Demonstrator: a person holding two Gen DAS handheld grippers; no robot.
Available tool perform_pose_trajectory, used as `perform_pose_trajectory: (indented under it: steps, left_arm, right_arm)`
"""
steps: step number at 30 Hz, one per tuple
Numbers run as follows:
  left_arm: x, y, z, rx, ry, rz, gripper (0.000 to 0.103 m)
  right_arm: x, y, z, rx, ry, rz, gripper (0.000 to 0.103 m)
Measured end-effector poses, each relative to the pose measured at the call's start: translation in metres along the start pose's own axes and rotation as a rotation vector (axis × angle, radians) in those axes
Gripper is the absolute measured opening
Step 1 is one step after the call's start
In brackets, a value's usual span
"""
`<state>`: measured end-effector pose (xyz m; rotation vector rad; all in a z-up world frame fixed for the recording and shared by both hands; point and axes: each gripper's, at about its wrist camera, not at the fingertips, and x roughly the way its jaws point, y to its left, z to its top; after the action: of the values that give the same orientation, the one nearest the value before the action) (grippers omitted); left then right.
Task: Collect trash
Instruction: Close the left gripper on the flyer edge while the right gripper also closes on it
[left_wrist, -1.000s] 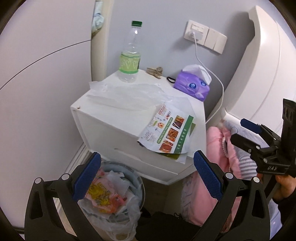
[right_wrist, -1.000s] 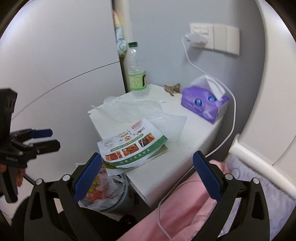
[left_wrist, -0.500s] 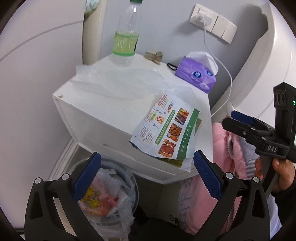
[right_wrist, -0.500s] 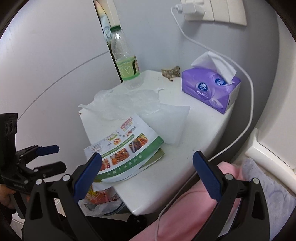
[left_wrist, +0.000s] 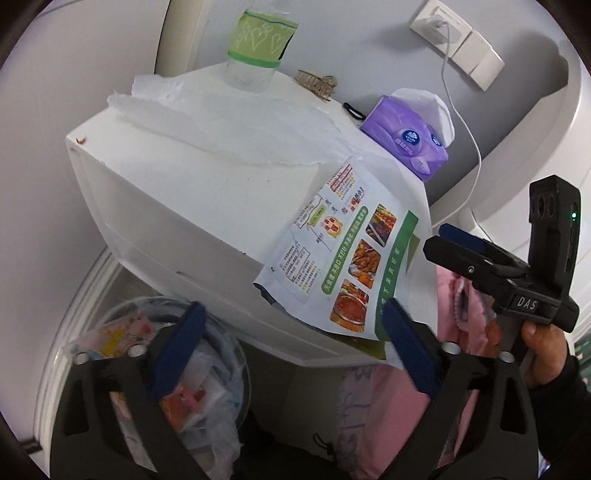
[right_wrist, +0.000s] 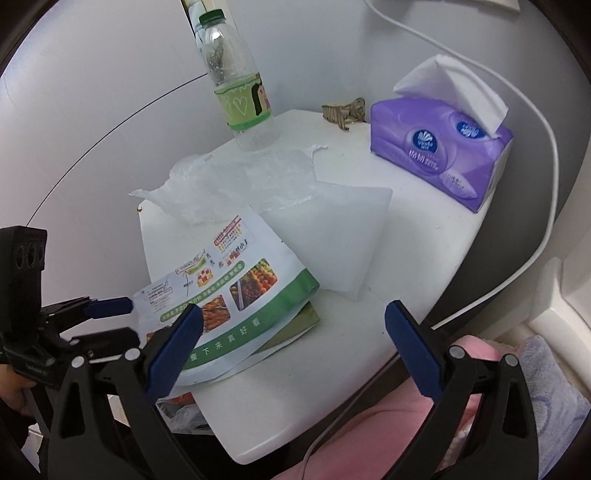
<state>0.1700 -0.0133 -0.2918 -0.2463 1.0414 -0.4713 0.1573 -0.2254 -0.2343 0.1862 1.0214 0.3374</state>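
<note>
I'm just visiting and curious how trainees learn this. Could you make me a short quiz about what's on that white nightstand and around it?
1. True or false: the printed flyer lies flat in the middle of the nightstand.
2. Which stands nearest the wall socket's cable? A) plastic bottle B) purple tissue pack C) trash bin
3. Fill in: the left gripper is ____, with nothing between its pads.

Key: 1 false, it overhangs the front edge. 2 B. 3 open; its jaws have just been closing a little.
</note>
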Motion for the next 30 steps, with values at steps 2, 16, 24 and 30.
perform_pose_trajectory:
  steps: [2, 16, 24, 30]
  left_arm:
    - [0.005, 0.005, -0.001, -0.022, 0.017, -0.006, 0.074]
    - [0.010, 0.006, -0.001, -0.064, 0.004, -0.021, 0.047]
    - [0.008, 0.004, 0.003, -0.057, -0.006, -0.026, 0.027]
    - [0.000, 0.007, 0.002, -0.063, -0.038, -0.017, 0.010]
  right_arm:
    - [0.003, -0.001, 0.000, 0.007, 0.004, 0.005, 0.094]
    - [0.010, 0.001, 0.002, 0.026, 0.018, 0.031, 0.056]
    - [0.013, 0.008, 0.005, 0.006, 0.022, 0.022, 0.046]
    - [0.015, 0.004, 0.008, 0.032, 0.018, 0.017, 0.033]
